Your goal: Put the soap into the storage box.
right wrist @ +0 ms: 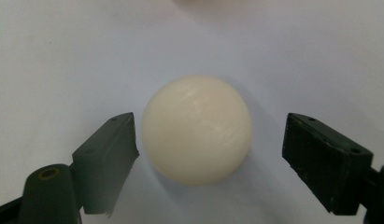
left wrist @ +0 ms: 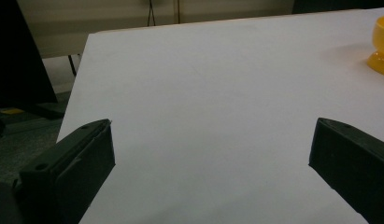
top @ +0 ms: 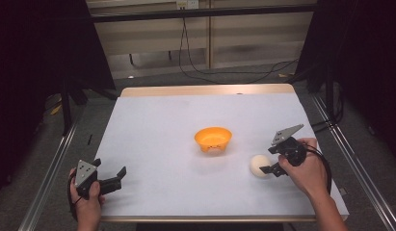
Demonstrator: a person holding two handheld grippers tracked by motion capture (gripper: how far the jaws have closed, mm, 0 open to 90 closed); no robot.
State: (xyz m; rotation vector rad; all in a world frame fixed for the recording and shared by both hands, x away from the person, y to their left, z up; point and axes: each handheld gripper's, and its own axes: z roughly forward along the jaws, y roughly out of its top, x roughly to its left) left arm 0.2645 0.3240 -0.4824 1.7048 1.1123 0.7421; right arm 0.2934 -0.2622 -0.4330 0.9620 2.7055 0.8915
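Observation:
A cream-white ball (top: 259,166) (right wrist: 196,130) rests on the white sheet at the right, a little to the right of and nearer than an orange bowl (top: 213,138) (left wrist: 381,44). My right gripper (top: 268,160) (right wrist: 209,122) reaches the ball from the right, one jaw on each side of it. In the right gripper view the left jaw stands very close to the ball and the right jaw is clearly apart from it. My left gripper (top: 110,167) (left wrist: 213,127) rests near the front left corner, jaws wide apart with nothing between them.
The white sheet (top: 162,125) covers a wooden table whose far edge (top: 205,90) shows bare. Metal rails (top: 51,168) run along both sides. Cables hang on the floor behind the table. Dark curtains stand at left and right.

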